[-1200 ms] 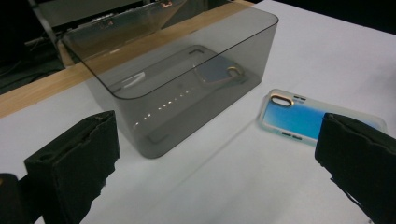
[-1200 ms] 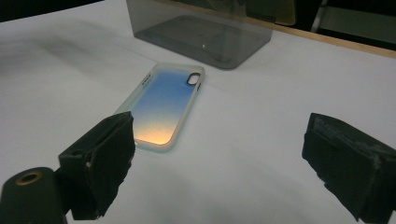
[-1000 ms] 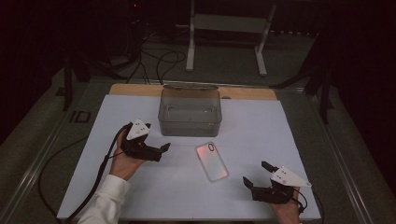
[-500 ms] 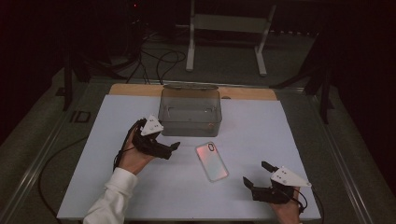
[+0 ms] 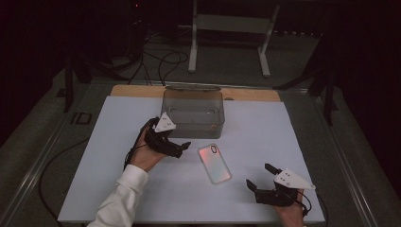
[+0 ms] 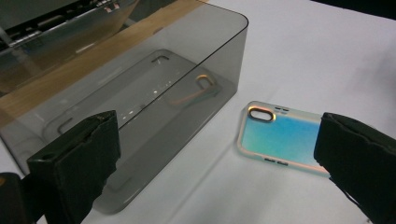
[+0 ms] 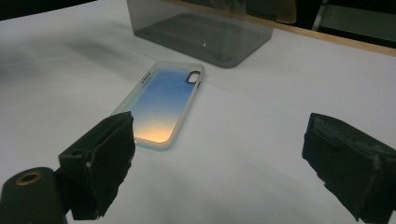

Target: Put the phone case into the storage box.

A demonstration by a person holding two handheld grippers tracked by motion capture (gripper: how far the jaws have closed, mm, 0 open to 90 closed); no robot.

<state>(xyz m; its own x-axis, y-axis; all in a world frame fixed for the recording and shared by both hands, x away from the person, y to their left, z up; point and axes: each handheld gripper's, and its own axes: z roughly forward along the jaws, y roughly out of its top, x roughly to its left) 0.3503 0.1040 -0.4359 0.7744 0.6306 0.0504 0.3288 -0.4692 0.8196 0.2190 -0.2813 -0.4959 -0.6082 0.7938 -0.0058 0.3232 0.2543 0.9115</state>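
High view: white tabletop (image 5: pixel 118 156), dark room.

A dark room with one bright white table in the middle.

You stood at a table (image 5: pixel 118 189) with a white top, and a strip of light brown wood (image 5: pixel 137 91) ran along its far edge. Light fell on the table, but the room around you stayed almost black. The floor (image 5: pixel 227 56) was grey. Past the table you saw a grey metal stand (image 5: pixel 230 23) with two legs and a flat shelf on top. Black cables (image 5: pixel 161 59) lay in loops on the floor near it. A dark post (image 5: pixel 69 80) stood at the far left corner of the table, and dark legs (image 5: pixel 328 90) stood at the far right.
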